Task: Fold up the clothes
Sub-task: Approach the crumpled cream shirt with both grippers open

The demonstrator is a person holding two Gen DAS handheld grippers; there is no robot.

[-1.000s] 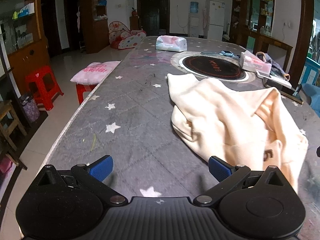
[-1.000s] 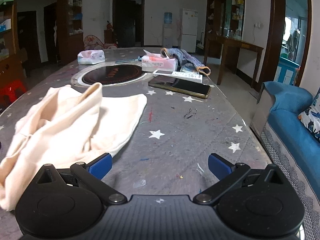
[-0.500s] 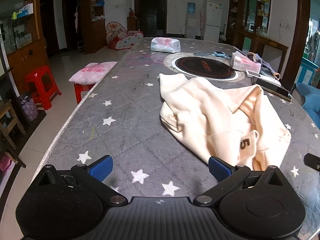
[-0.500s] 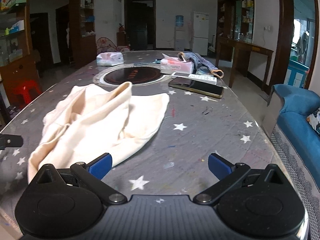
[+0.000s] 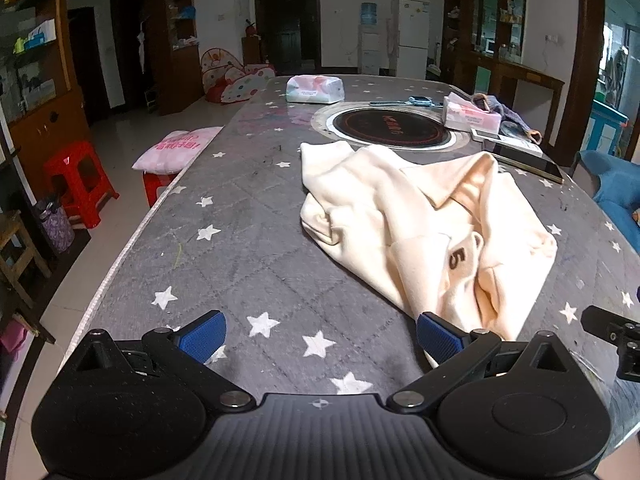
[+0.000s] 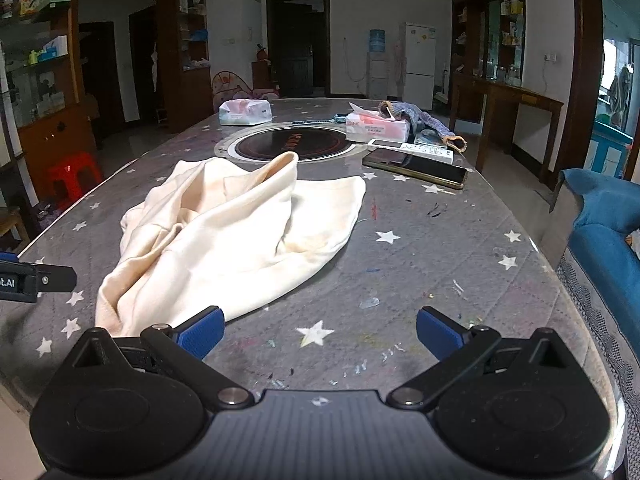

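Cream shirt [image 5: 420,232] — rumpled heap, collar up, dark "5" showing, mid-table [image 5: 248,240] before the round cooktop [image 5: 390,128] | left gripper [image 5: 322,334] fingers spread, empty | right gripper [image 6: 320,330] fingers spread, empty — near hem hidden behind its left pad [image 6: 202,330] | sleeves indistinguishable in the folds

The cream shirt [image 5: 420,224] bears a dark "5"; the left gripper [image 6: 24,282] shows "t.AI".
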